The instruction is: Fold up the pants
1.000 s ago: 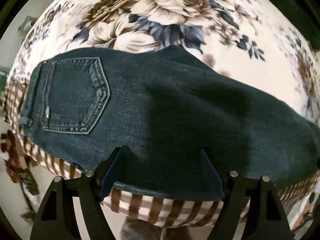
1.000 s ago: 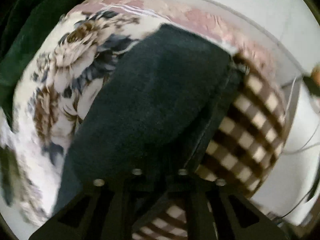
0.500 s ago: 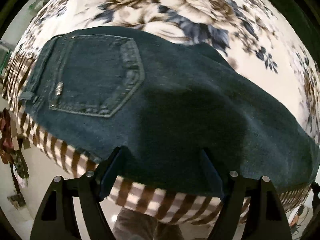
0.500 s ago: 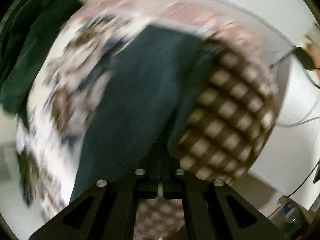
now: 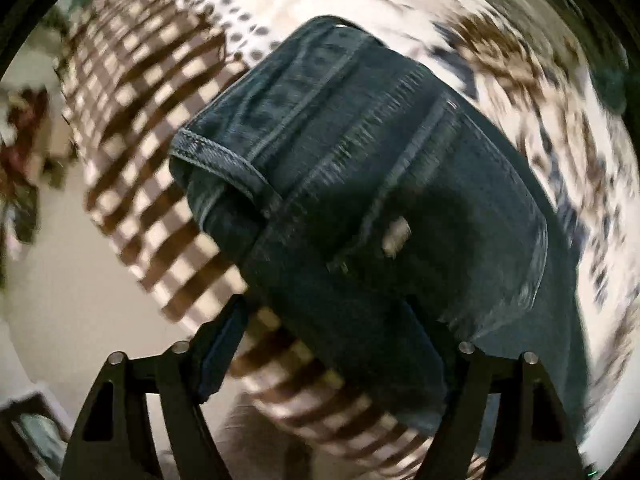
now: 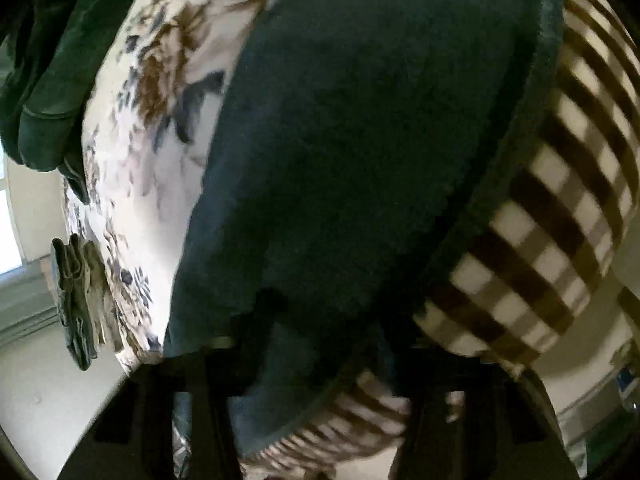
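Dark blue jeans (image 5: 372, 184) lie on a bed, the waistband and back pocket close to the left wrist camera. My left gripper (image 5: 328, 320) is open, its fingers wide apart over the waist end at the bed's edge, holding nothing. In the right wrist view the jeans' leg (image 6: 360, 140) fills the middle. My right gripper (image 6: 316, 384) is open, its dark fingers spread to either side of the leg's near edge, which lies between them. The fingertips are partly hidden by cloth and shadow.
The bed has a floral sheet (image 5: 540, 52) (image 6: 160, 80) and a brown checked blanket (image 5: 132, 120) (image 6: 560, 220) along its edge. Dark green cloth (image 6: 48, 80) lies at the far left, a grey-green folded item (image 6: 76, 296) hangs at the bed's side. Pale floor (image 5: 80, 300) lies below.
My left gripper has swung toward the waistband, which now sits close and rotated in view. My right gripper was shut and is now open, closer to the leg.
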`<action>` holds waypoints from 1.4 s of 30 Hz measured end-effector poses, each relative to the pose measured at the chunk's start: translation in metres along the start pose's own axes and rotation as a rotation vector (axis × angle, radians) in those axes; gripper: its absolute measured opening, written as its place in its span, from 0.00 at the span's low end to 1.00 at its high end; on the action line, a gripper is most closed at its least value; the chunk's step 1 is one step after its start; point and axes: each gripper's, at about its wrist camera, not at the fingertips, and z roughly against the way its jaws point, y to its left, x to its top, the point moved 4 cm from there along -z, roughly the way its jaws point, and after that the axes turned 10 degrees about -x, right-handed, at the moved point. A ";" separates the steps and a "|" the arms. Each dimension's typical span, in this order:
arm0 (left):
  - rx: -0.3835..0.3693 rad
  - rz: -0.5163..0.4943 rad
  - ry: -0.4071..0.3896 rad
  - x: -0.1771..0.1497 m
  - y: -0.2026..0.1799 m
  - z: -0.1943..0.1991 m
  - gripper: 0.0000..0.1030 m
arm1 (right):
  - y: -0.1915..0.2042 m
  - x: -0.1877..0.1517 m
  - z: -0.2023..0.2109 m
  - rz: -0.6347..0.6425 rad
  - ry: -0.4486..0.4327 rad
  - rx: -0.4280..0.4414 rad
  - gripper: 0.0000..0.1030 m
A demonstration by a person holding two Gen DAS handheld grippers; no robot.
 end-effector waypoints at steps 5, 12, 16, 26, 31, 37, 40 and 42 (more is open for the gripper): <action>-0.099 0.012 -0.070 0.010 0.011 0.013 0.09 | 0.017 -0.013 0.019 0.077 -0.095 -0.115 0.09; -0.116 0.027 -0.039 -0.006 0.044 0.046 0.07 | 0.016 -0.028 0.054 0.123 -0.088 -0.163 0.07; -0.099 0.029 0.008 -0.020 0.046 0.055 0.11 | 0.000 -0.021 0.031 0.146 0.030 -0.242 0.28; 0.073 -0.370 0.012 -0.060 -0.049 0.083 0.83 | 0.174 -0.097 0.033 0.799 0.047 -0.268 0.58; 0.063 -0.408 0.038 -0.040 -0.078 0.044 0.83 | 0.294 -0.144 -0.057 1.068 0.164 -0.197 0.58; 0.055 -0.407 0.088 -0.035 -0.058 0.024 0.83 | 0.345 -0.164 -0.147 1.134 0.374 -0.229 0.46; 0.058 -0.436 0.092 -0.035 -0.058 0.021 0.83 | 0.356 -0.161 -0.136 1.164 0.300 -0.197 0.03; 0.059 -0.453 0.101 -0.034 -0.063 0.013 0.83 | 0.367 -0.159 -0.120 1.174 0.213 -0.165 0.01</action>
